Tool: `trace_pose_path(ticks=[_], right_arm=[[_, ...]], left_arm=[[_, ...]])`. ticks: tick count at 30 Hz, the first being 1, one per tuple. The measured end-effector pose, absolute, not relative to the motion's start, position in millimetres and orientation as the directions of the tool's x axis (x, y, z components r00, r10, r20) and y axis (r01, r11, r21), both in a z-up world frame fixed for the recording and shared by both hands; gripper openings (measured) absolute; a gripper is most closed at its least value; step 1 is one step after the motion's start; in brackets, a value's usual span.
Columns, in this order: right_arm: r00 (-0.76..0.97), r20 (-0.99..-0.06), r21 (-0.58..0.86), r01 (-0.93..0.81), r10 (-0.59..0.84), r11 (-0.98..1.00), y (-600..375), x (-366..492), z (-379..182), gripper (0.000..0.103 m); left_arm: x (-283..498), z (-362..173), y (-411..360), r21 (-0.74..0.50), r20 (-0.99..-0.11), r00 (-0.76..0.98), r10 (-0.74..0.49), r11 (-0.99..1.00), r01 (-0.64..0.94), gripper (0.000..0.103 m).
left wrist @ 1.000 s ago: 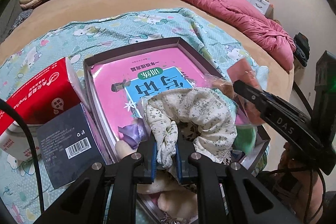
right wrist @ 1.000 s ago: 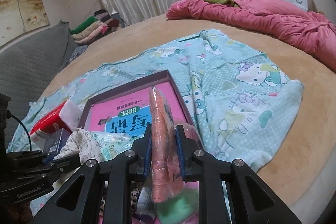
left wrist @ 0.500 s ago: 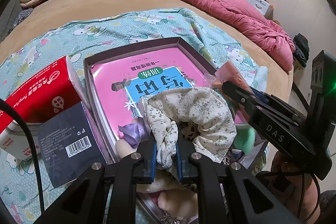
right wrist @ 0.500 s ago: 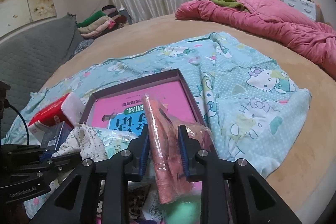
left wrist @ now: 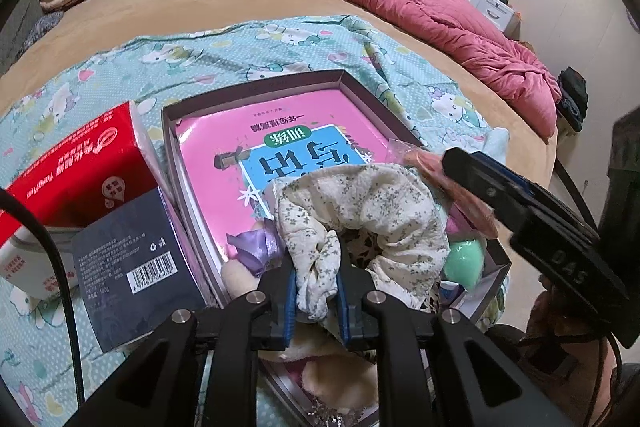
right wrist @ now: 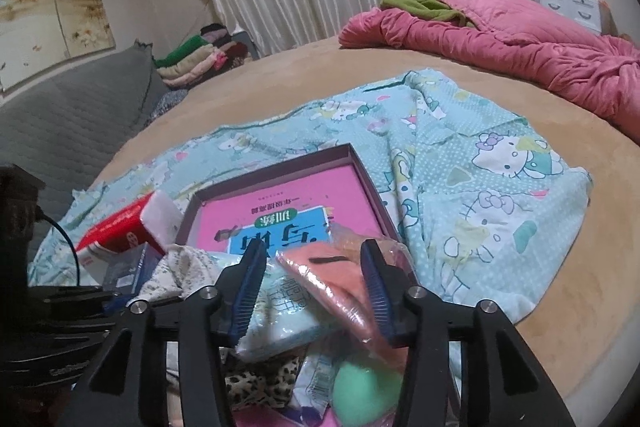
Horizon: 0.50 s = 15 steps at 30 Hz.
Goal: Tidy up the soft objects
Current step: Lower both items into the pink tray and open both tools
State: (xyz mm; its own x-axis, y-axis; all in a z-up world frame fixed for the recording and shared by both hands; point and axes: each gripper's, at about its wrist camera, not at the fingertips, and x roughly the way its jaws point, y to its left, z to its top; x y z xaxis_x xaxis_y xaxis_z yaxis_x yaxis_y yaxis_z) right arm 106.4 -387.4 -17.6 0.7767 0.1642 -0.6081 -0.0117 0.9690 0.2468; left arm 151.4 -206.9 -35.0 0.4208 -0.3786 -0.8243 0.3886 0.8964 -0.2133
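Note:
My left gripper (left wrist: 316, 267) is shut on a cream floral scrunchie (left wrist: 372, 203), held above the near end of a purple-walled box (left wrist: 256, 87). A pink book (left wrist: 280, 143) lies flat in that box. In the right wrist view my right gripper (right wrist: 312, 267) has its jaws opening. An orange-pink cloth in a clear wrapper (right wrist: 340, 279) lies loose between them, leaning toward the right finger, and neither pad presses on it. It rests on a pale blue packet (right wrist: 288, 319) in the box's pile. The right gripper (left wrist: 520, 203) also shows at the right of the left wrist view.
A red tissue pack (left wrist: 80, 163) and a dark barcode carton (left wrist: 132, 259) stand left of the box. A green sponge (left wrist: 464, 259), a purple ribbon (left wrist: 256, 247) and a plush toy (left wrist: 332, 375) fill its near end. The teal cartoon cloth (right wrist: 480, 187) lies under everything, with a pink quilt (right wrist: 520, 43) behind.
The right jaws have spread apart and released the orange-pink wrapped cloth, which has tipped over onto the pile. The left gripper still holds the scrunchie in the same place.

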Motion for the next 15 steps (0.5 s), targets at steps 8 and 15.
trace_pose_path(ticks=[8,15], right_arm=[[0.799,-0.586,0.244,0.016,0.135,0.970,-388,92,-2,0.064],[0.816,-0.567,0.241,0.034,0.112,0.970,-386,82,11,0.073]], left_arm=[[148,-30,-203,-0.218,-0.822,0.424,-0.381,0.897,0.384,0.023],[145,-23,-199,-0.220,-0.817,0.433,-0.381,0.900,0.376,0.032]])
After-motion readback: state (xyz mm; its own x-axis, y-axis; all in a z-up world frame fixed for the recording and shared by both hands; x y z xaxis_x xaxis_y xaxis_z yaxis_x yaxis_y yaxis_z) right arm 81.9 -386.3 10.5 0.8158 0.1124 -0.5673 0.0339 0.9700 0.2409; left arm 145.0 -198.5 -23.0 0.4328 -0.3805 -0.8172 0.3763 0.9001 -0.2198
